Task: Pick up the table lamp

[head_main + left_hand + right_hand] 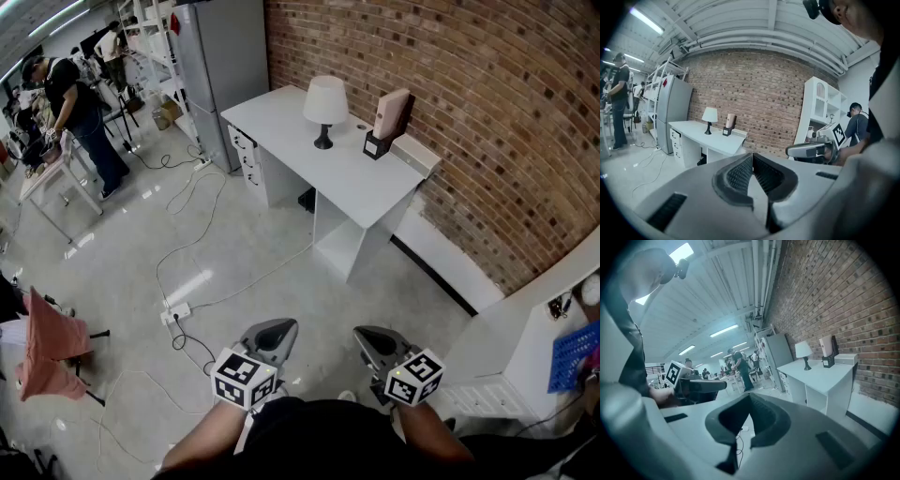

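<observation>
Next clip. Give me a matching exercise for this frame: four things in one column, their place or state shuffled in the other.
1 table lamp
2 power strip
3 left claw
4 grey fridge

A shut, empty
B standing beside the white desk
C upright on that desk
D lying on the floor

Pairs: 1-C, 2-D, 3-A, 4-B
</observation>
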